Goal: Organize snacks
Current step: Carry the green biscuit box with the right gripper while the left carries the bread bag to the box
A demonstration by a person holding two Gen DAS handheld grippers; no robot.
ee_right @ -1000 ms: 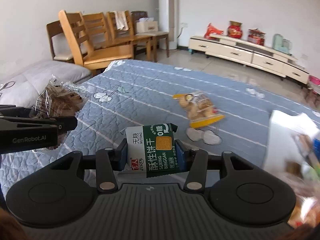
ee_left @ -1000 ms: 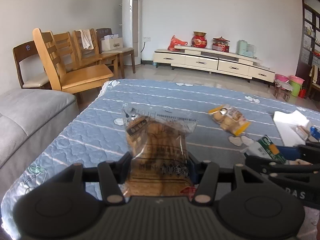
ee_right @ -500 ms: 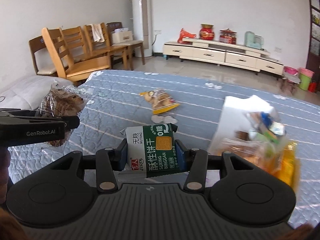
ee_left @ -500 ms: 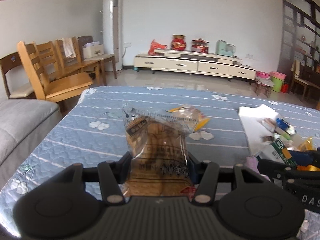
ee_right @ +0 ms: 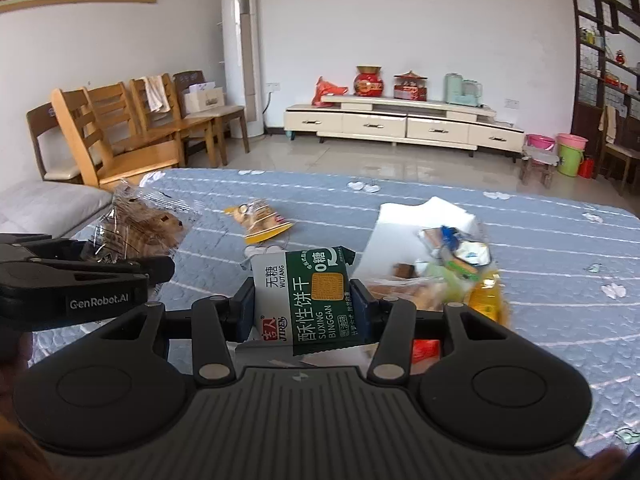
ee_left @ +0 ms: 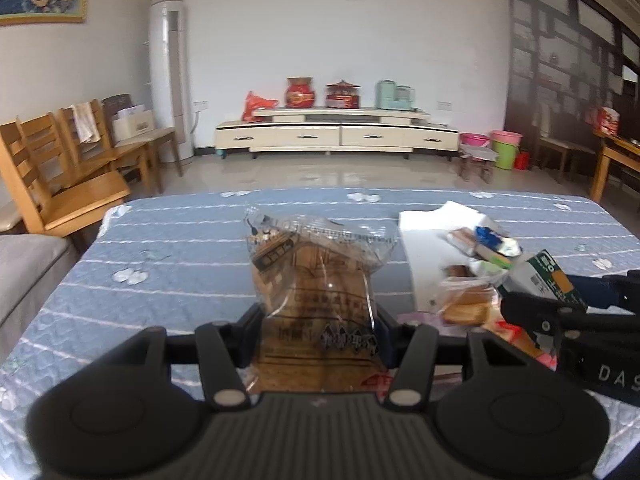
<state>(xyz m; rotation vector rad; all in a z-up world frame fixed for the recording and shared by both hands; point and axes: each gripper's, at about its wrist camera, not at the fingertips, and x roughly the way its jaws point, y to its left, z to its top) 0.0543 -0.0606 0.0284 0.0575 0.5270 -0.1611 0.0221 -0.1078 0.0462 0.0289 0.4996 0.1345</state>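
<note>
Transport looks to be the step in hand: through the left wrist view, the left gripper (ee_left: 318,320) is seen clamped on a clear bag of brown snacks (ee_left: 316,280), held level above the blue quilted table (ee_left: 180,248), with the white box (ee_left: 432,240) of gathered snacks ahead and to the right, so a move rightward over its opening and a release is judged to be called for; through the right wrist view, the right gripper (ee_right: 303,300) is seen clamped on a green biscuit packet (ee_right: 316,300), held level and low, just beside the box, whose contents are blurred, while a yellow-edged snack bag (ee_right: 262,220) is left lying apart on the table
</note>
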